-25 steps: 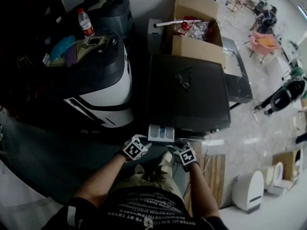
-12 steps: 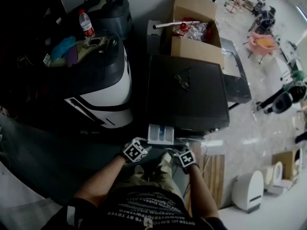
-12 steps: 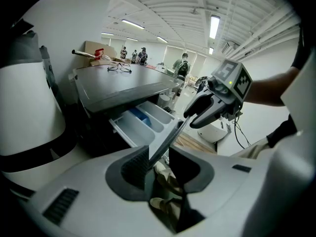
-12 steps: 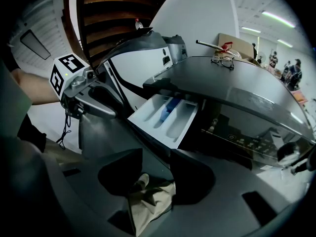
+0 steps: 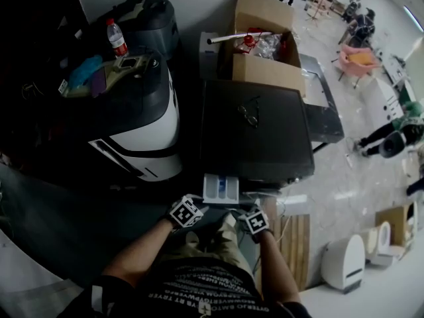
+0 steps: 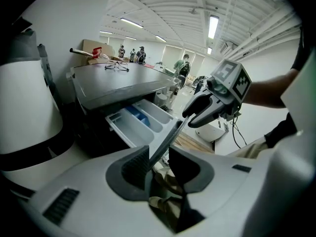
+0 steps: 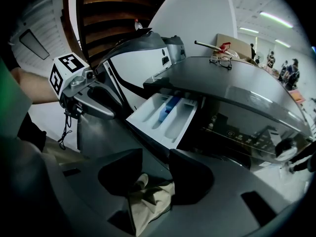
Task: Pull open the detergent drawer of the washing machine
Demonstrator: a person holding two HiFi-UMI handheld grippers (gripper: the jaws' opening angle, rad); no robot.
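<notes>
Both the left tongs (image 6: 157, 154) and right tongs (image 7: 155, 154) pinch the front panel of the detergent drawer (image 6: 139, 123), which juts from the washing machine (image 6: 118, 85) just ahead of them. A lopsided pull could jam it; a hard one could yank it free.

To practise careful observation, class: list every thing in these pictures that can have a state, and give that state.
detergent drawer: pulled open, compartments showing.
left gripper: shut on the drawer's front panel.
right gripper: shut on the same panel.
glasses: lying on the washing machine.
cardboard box: open at the top.
water bottle: upright, capped.
</notes>
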